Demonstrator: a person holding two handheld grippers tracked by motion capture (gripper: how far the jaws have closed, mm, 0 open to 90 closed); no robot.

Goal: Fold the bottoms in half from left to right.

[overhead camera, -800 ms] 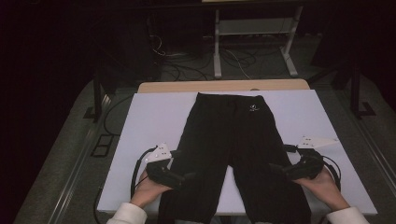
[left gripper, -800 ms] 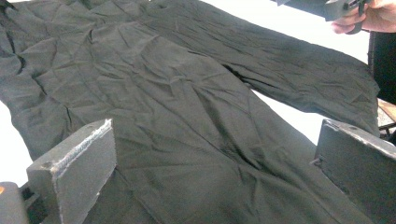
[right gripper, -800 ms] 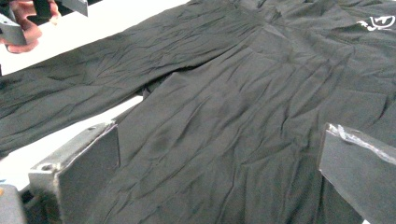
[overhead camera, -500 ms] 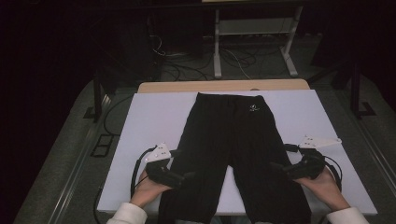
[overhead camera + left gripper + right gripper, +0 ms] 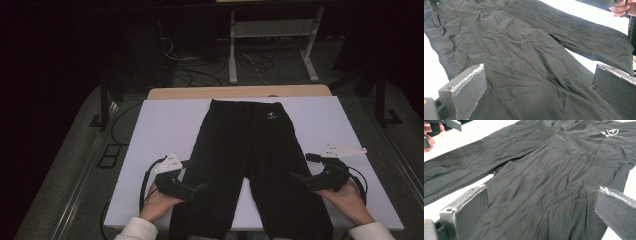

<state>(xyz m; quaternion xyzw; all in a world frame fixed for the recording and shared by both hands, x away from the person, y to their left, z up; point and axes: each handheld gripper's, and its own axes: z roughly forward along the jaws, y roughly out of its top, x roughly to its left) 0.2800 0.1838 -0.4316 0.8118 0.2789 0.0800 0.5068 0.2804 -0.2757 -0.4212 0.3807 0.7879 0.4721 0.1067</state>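
Nearest the camera in the high view, two pale sleeves come in from the bottom edge, and each hand holds a claw low over the white tabletop [image 5: 150, 130]. The left hand [image 5: 159, 200] carries the left claw [image 5: 200, 188], which points inward at the outer edge of the left leg of the black trousers [image 5: 250, 150]; its cable loops on the sheet just beside it. The right hand [image 5: 345, 197] carries the right claw [image 5: 296, 177], which points inward at the outer edge of the right leg. Both claws stand spread wide with nothing clamped: in the left gripper view the jaws frame wrinkled black cloth lying flat between them, and the right gripper view shows the same over the other leg. The trousers lie spread flat down the middle of the tabletop, legs toward the person and slightly parted, the waistband at the far end with a small white logo [image 5: 271, 116] near it. Behind the white sheet a strip of bare wood edge [image 5: 240, 92] shows. Beyond that the dark floor holds tangled cables [image 5: 200, 70] and the feet of a pale metal stand [image 5: 272, 45].
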